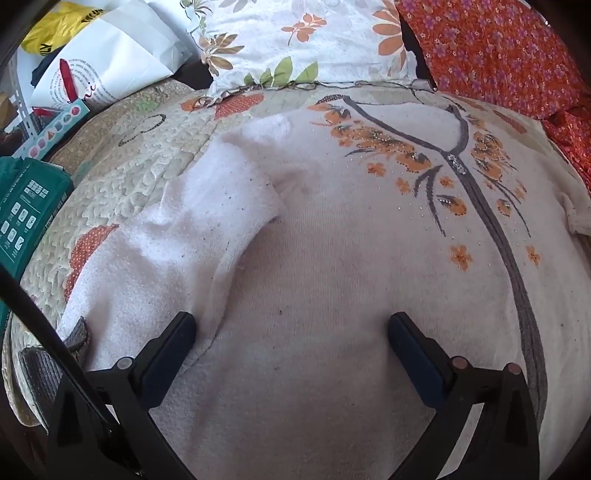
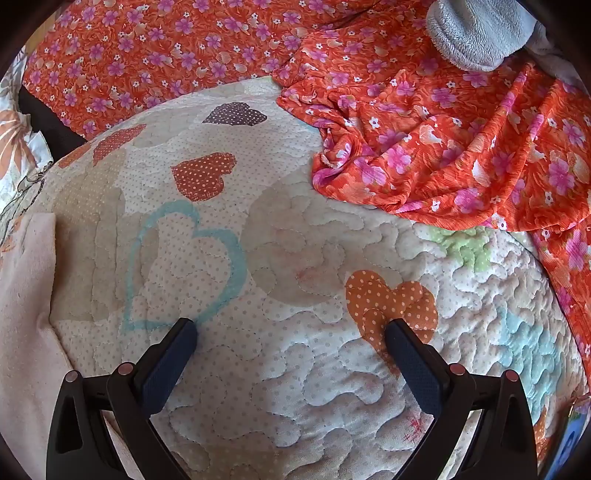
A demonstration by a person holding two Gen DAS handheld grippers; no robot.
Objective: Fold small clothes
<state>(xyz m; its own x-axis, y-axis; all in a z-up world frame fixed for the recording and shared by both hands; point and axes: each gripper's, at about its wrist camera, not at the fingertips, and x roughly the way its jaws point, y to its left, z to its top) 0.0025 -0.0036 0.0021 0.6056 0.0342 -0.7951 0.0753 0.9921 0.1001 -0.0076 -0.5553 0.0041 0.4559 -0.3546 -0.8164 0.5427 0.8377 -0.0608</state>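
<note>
Left edge: a teal printed box and a white paper bag sit beside the bed.
Quilt: a cream quilted bedspread with wavy stitching, polka dots and orange heart patches.
Sweater: a pale pink knit sweater, soft and fuzzy, lies flat on the quilt; orange beaded flowers on grey branches run down its front, one sleeve folded across the body.
Left gripper: jaws spread wide, holding nothing, poised just over the sweater's lower body.
Right gripper: jaws also apart and empty, over bare quilt, the sweater's edge at its left.
Far right: crinkled orange floral cloth, bunched; a grey fleecy item beyond.
</note>
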